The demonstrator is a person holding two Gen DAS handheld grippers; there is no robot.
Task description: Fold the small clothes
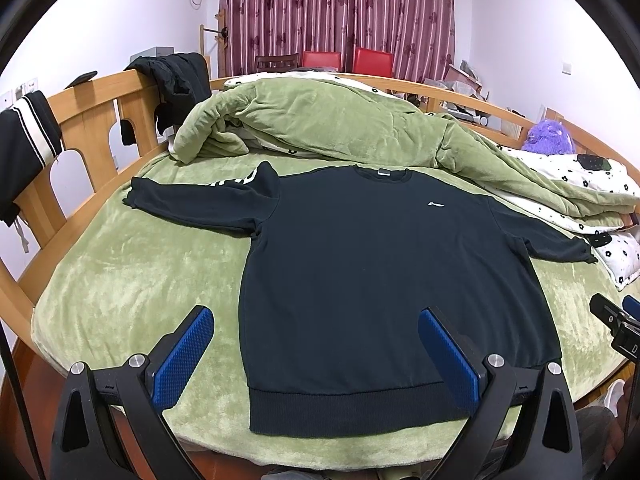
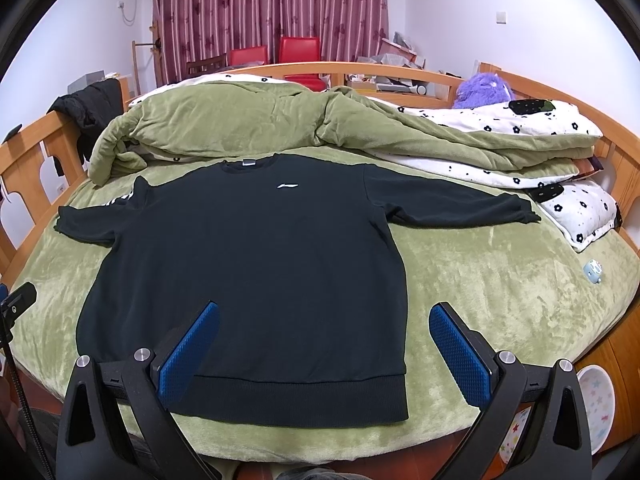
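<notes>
A dark sweatshirt [image 1: 380, 264] [image 2: 256, 264] lies flat, front up, on the green bed cover [image 1: 132, 272] [image 2: 500, 280], both sleeves spread out sideways and its ribbed hem nearest me. My left gripper [image 1: 316, 320] hovers open above the hem's left corner, nothing between its blue pads [image 1: 180, 360]. My right gripper [image 2: 325, 316] hangs open over the hem's right corner, also holding nothing; its blue pads [image 2: 460, 356] straddle the garment's right edge. The right gripper's tip shows at the right edge of the left wrist view as a black part [image 1: 616, 320].
A bunched green quilt [image 1: 320, 124] [image 2: 248, 116] with a white flowered lining lies behind the sweatshirt. A wooden bed rail [image 1: 80, 128] [image 2: 624, 168] rings the mattress, dark clothes [image 1: 180, 80] draped over it. A small pale blue object [image 2: 593, 271] sits at right, a purple plush [image 2: 484, 88] farther back.
</notes>
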